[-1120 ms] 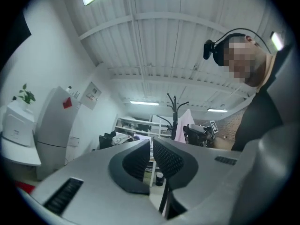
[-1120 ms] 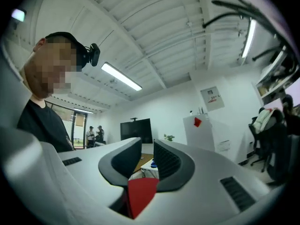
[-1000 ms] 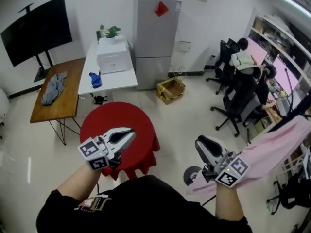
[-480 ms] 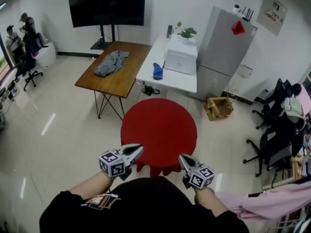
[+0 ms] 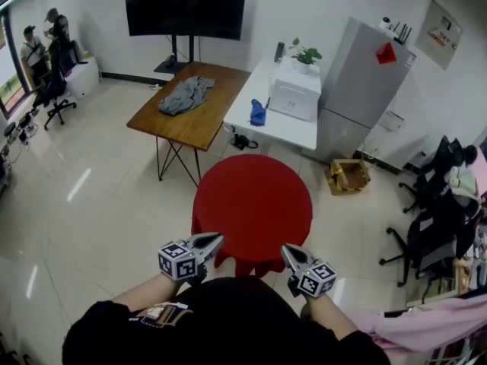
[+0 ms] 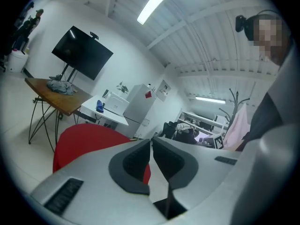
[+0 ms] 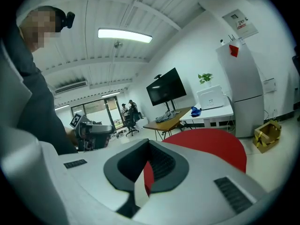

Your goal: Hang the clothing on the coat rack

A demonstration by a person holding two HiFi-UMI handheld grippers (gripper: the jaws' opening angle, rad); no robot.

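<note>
The pink garment (image 5: 426,331) is hanging at the near right, well apart from both claws; in the left gripper view it is draping from the coat rack (image 6: 233,96). The right claw (image 5: 286,250) is pointing toward the red round desk (image 5: 253,204) with its jaws pressed together, holding nothing. The left claw (image 5: 215,240), just left of it, is keeping its jaws all but touching, gripping nothing. Both are hovering at that desk's near edge. Farther off, a grey garment (image 5: 185,96) is lying on a wooden desk (image 5: 205,128), and a blue cloth (image 5: 258,112) is resting on a white desk (image 5: 266,128).
</note>
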